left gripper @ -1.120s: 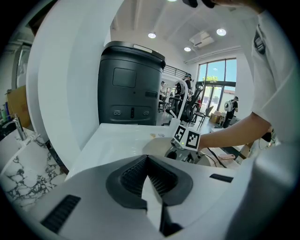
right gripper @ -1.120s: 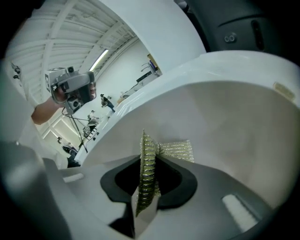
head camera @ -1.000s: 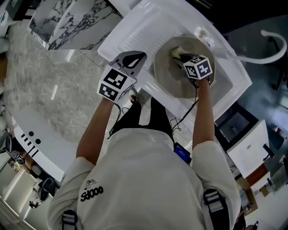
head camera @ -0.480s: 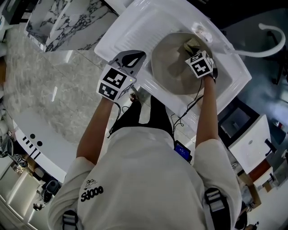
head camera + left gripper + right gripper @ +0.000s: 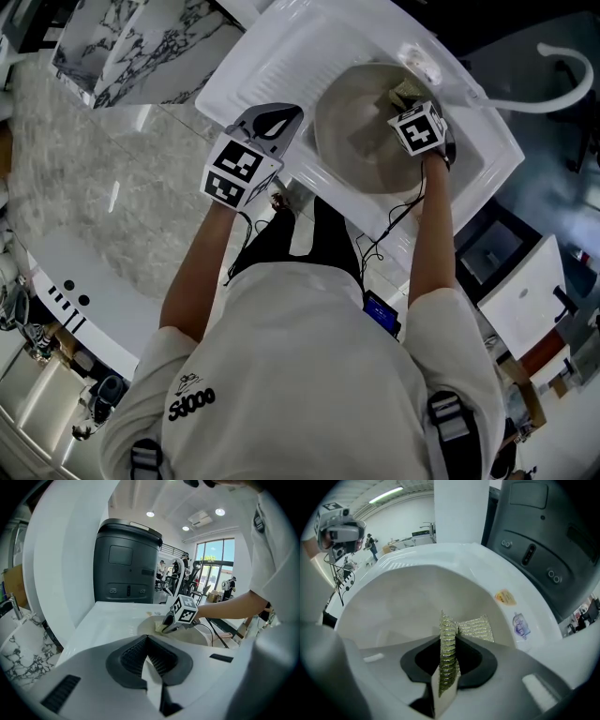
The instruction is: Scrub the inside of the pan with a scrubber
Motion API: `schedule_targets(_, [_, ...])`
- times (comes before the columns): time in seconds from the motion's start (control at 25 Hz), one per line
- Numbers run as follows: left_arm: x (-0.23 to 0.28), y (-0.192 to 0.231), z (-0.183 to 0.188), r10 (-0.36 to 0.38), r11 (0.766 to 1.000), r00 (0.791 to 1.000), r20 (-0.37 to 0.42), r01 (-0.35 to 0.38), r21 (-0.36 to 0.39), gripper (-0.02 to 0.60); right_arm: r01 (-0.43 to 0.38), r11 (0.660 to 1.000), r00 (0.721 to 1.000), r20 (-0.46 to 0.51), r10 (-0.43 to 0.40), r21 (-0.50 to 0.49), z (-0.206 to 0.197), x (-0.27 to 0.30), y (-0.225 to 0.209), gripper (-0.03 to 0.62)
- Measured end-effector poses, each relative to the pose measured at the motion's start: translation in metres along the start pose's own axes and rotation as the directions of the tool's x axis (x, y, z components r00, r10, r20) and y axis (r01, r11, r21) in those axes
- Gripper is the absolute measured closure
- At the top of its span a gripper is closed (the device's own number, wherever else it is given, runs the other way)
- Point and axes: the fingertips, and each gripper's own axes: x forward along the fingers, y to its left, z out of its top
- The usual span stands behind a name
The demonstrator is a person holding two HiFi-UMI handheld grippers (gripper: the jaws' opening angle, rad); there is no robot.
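Note:
A round grey-beige pan point(image 5: 356, 141) sits in the white sink point(image 5: 281, 47). My right gripper point(image 5: 401, 101) is inside the pan at its far right wall, shut on a yellowish silver-threaded scrubber point(image 5: 399, 93). In the right gripper view the scrubber point(image 5: 476, 627) is pinched edge-on between the jaws point(image 5: 449, 637) and fans out against the pan's pale inner wall point(image 5: 403, 602). My left gripper point(image 5: 275, 119) rests over the sink's near-left ledge, shut, with nothing seen between its pads. From the left gripper view point(image 5: 147, 644) the right gripper point(image 5: 168, 623) and scrubber point(image 5: 158, 629) show in the pan.
A marble counter point(image 5: 112, 178) lies left of the sink. A white hose point(image 5: 553, 89) curves at the far right. A dark appliance point(image 5: 126, 564) stands behind the sink. Two stickers point(image 5: 505, 597) mark the sink's rim. Cables point(image 5: 389, 230) hang from the right gripper.
My right gripper has carried the scrubber from the pan's middle far side towards its far right wall. The left gripper has stayed where it was.

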Motion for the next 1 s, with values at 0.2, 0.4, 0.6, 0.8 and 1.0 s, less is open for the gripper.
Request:
schedule_targets(0.2, [-0.001, -0.001, -0.003, -0.001, 1.000, 1.000, -0.002, 0.001, -0.001, 0.581, -0.066, 0.995, 0.996, -0.046, 0.070, 0.078, -0.016, 0.006, 0.011, 0.513])
schedule_targets(0.4, [-0.003, 0.000, -0.004, 0.001, 1.000, 1.000, -0.006, -0.001, -0.001, 0.581, -0.137, 0.983, 0.987, -0.063, 0.145, 0.119, -0.025, 0.006, 0.034, 0.513])
schedule_targets(0.6, [-0.003, 0.000, -0.007, -0.004, 1.000, 1.000, -0.011, 0.004, -0.011, 0.581, -0.245, 0.957, 0.964, -0.063, 0.257, 0.156, -0.033, -0.001, 0.060, 0.513])
schedule_targets(0.8, [-0.002, -0.001, -0.012, -0.012, 1.000, 1.000, -0.020, 0.012, -0.012, 0.581, -0.378, 0.913, 0.915, -0.090, 0.394, 0.151, -0.051, -0.011, 0.095, 0.513])
schedule_targets(1.0, [-0.003, 0.000, -0.017, -0.013, 1.000, 1.000, -0.026, 0.012, -0.018, 0.581, -0.499, 0.851, 0.843, -0.137, 0.521, 0.163, -0.070, -0.028, 0.128, 0.513])
